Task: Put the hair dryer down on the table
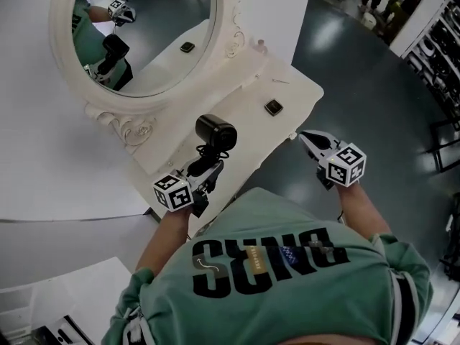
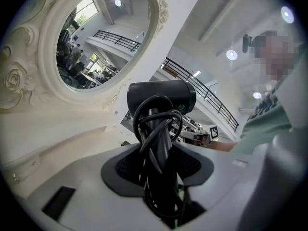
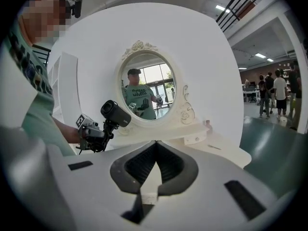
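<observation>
My left gripper (image 1: 208, 165) is shut on the handle of a black hair dryer (image 1: 215, 132), whose cord is wound around that handle. The dryer stands upright in the air above the white dressing table (image 1: 291, 85), in front of the oval mirror (image 1: 144, 34). In the left gripper view the handle and its cord loops fill the gap between the pads of the left gripper (image 2: 159, 165), and the dryer's barrel (image 2: 161, 96) lies crosswise above. My right gripper (image 1: 305, 136) hovers off the table's right corner, shut with nothing in it. The right gripper view shows the hair dryer (image 3: 115, 113) at the left.
A small dark square object (image 1: 273, 107) lies on the table top. The mirror's ornate white frame (image 1: 118, 121) rises along the table's back. Dark floor (image 1: 359, 70) lies to the right, with people standing far off (image 3: 279, 93). A small knob (image 3: 208, 125) sits on the table's shelf.
</observation>
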`<state>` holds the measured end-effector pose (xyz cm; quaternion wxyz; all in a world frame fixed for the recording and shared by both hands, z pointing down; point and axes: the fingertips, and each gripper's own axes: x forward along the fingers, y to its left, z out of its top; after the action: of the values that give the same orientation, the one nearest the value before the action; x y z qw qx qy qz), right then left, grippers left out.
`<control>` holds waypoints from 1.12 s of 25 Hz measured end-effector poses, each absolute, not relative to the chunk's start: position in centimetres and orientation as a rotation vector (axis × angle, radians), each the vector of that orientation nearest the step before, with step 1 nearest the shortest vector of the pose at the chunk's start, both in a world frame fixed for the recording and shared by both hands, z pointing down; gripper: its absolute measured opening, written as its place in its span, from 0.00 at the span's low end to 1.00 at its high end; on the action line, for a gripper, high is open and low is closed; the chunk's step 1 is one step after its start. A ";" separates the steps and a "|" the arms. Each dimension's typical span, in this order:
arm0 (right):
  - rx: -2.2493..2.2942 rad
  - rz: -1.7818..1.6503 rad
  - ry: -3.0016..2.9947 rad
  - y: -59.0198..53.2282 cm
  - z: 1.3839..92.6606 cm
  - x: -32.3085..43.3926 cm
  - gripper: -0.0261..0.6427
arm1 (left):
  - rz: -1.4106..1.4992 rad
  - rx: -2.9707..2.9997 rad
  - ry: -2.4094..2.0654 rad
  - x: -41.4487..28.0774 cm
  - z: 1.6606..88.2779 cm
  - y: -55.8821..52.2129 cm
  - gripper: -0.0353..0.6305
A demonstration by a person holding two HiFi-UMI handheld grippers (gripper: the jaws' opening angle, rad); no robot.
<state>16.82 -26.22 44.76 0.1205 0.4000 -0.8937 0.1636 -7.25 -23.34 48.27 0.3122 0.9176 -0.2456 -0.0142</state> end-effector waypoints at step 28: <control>1.126 0.432 -2.545 -34.8 49.1 14.5 0.03 | 0.188 2.424 -0.597 -5.3 54.9 -34.5 0.33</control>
<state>14.54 -34.78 49.11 0.1619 0.3946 -0.8917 0.1514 -5.29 -34.49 54.86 0.3135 0.9194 -0.2265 0.0713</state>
